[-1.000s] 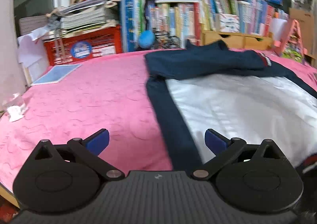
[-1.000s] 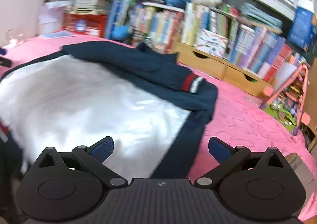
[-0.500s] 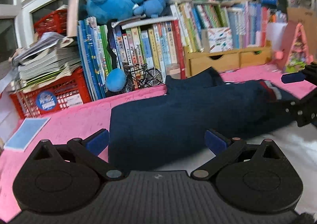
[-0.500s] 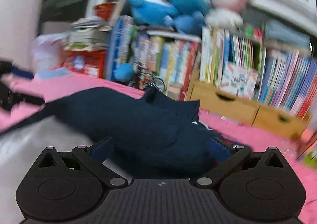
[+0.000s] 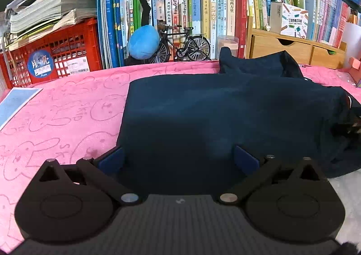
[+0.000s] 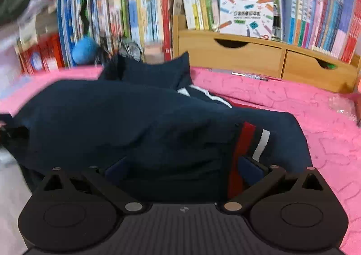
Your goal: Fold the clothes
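Spreading wide, both grippers [image 5: 179, 159] [image 6: 183, 170] straddle the navy jacket [image 5: 225, 115].

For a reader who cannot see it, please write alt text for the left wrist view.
A folded navy jacket lies on a pink patterned cover, with the left gripper open just over its near edge. Behind it stand a row of books, a red crate, a blue plush ball and a small model bicycle.

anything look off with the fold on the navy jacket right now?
Mostly tidy. In the right wrist view the navy jacket has its red-and-white striped cuff bunched on top, and its collar stands up at the far edge. The right view is blurred, so finer wrinkles can't be judged.
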Action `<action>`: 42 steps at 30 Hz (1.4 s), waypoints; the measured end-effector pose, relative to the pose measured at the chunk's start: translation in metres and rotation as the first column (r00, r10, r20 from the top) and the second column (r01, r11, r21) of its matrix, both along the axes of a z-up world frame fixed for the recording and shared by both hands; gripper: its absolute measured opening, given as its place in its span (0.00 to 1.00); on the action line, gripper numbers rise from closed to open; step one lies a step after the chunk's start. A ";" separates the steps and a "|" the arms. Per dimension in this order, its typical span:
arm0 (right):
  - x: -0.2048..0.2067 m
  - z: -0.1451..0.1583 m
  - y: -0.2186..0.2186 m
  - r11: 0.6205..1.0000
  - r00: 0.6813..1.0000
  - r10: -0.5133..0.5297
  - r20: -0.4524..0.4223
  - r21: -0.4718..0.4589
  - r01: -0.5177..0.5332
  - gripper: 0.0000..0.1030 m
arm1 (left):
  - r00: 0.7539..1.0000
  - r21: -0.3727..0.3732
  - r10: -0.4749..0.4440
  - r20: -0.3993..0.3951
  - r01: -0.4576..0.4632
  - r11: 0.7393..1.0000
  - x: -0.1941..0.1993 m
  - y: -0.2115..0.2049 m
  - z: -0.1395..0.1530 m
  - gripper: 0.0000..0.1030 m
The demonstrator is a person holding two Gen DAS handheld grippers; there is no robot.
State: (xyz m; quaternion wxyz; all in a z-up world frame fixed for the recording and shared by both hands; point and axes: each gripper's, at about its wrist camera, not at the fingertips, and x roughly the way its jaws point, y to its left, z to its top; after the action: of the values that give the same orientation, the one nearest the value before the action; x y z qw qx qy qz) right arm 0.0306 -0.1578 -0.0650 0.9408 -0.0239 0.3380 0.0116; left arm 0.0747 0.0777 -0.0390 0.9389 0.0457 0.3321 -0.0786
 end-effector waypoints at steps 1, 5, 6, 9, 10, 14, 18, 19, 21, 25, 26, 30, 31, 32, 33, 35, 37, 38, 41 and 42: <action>0.002 0.000 0.004 1.000 1.000 0.002 0.001 -0.031 -0.002 1.00 | 1.000 0.022 0.016 -0.005 -0.016 1.000 -0.002 -0.001 0.003 1.00; -0.014 0.008 0.005 0.999 1.000 -0.020 0.004 -0.038 0.020 1.00 | 0.998 0.099 0.055 -0.031 -0.052 0.994 -0.032 -0.004 0.020 1.00; -0.033 0.013 0.005 1.000 1.000 -0.017 0.022 -0.022 0.017 1.00 | 1.000 0.083 0.024 -0.012 -0.023 0.996 -0.048 -0.002 0.025 1.00; -0.103 0.028 0.001 0.999 0.995 0.036 0.094 0.022 -0.038 1.00 | 0.996 0.044 -0.051 0.069 0.048 0.998 -0.115 0.023 0.043 1.00; -0.129 0.033 0.000 0.998 0.991 0.052 0.126 0.026 -0.056 1.00 | 0.995 0.040 -0.055 0.085 0.051 0.998 -0.136 0.031 0.046 1.00; -0.226 0.036 0.004 0.999 0.975 0.043 0.218 0.008 -0.046 1.00 | 0.994 0.016 -0.015 0.112 0.013 1.000 -0.212 0.047 0.045 1.00; -0.301 0.028 0.010 0.999 0.965 0.035 0.259 -0.031 -0.028 1.00 | 0.993 -0.019 0.036 0.116 -0.034 0.999 -0.267 0.052 0.034 1.00; -0.313 0.024 0.013 0.998 0.966 0.044 0.256 -0.052 -0.031 1.00 | 0.992 -0.016 0.043 0.117 -0.041 0.999 -0.277 0.051 0.031 1.00; -0.337 0.016 0.018 0.995 0.967 0.061 0.249 -0.094 -0.039 1.00 | 0.993 0.015 0.042 0.107 -0.044 0.999 -0.289 0.049 0.023 1.00; -0.372 -0.007 0.027 0.990 0.979 0.085 0.184 -0.123 -0.063 1.00 | 0.996 0.107 0.021 0.084 -0.030 0.994 -0.309 0.038 0.003 1.00; -0.375 -0.015 0.030 0.990 0.983 0.083 0.162 -0.128 -0.063 1.00 | 0.997 0.124 0.013 0.081 -0.023 0.992 -0.313 0.036 -0.002 1.00; -0.379 -0.052 0.047 0.977 0.992 0.092 0.085 -0.201 -0.073 1.00 | 0.999 0.159 -0.022 0.036 0.016 0.987 -0.313 0.028 -0.020 1.00; -0.378 -0.060 0.049 0.977 0.992 0.106 0.068 -0.195 -0.091 1.00 | 0.999 0.122 -0.028 0.017 0.026 0.992 -0.308 0.030 -0.023 1.00; -0.375 -0.066 0.051 0.978 0.992 0.116 0.054 -0.183 -0.104 1.00 | 0.999 0.084 -0.034 -0.002 0.034 0.996 -0.304 0.033 -0.026 1.00; -0.370 -0.072 0.050 0.982 0.992 0.117 0.043 -0.153 -0.109 1.00 | 0.999 0.036 -0.040 -0.022 0.041 0.999 -0.299 0.036 -0.028 1.00; -0.362 -0.077 0.045 0.991 0.993 0.109 0.042 -0.086 -0.105 1.00 | 0.997 -0.111 -0.049 -0.063 0.041 0.993 -0.288 0.047 -0.030 1.00; -0.354 -0.080 0.039 0.995 0.994 0.096 0.050 -0.013 -0.095 1.00 | 0.994 -0.220 -0.056 -0.090 0.035 0.975 -0.281 0.055 -0.034 1.00; -0.351 -0.079 0.036 0.995 0.994 0.093 0.050 0.027 -0.094 1.00 | 0.993 -0.264 -0.060 -0.101 0.032 0.964 -0.278 0.058 -0.037 1.00; -0.343 -0.079 0.029 0.987 0.994 0.105 0.013 0.119 -0.105 0.81 | 0.988 -0.371 -0.096 -0.123 0.044 0.927 -0.275 0.064 -0.044 0.75; -0.340 -0.077 0.029 0.983 0.993 0.120 -0.006 0.139 -0.118 0.73 | 0.983 -0.412 -0.130 -0.130 0.065 0.909 -0.277 0.065 -0.043 0.62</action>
State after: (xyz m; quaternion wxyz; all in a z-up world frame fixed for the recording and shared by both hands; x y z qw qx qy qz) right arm -0.3098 -0.1291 -0.1422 0.9353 0.0213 0.3413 0.0912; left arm -0.2018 0.1427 -0.0818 0.8942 -0.1397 0.3776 -0.1959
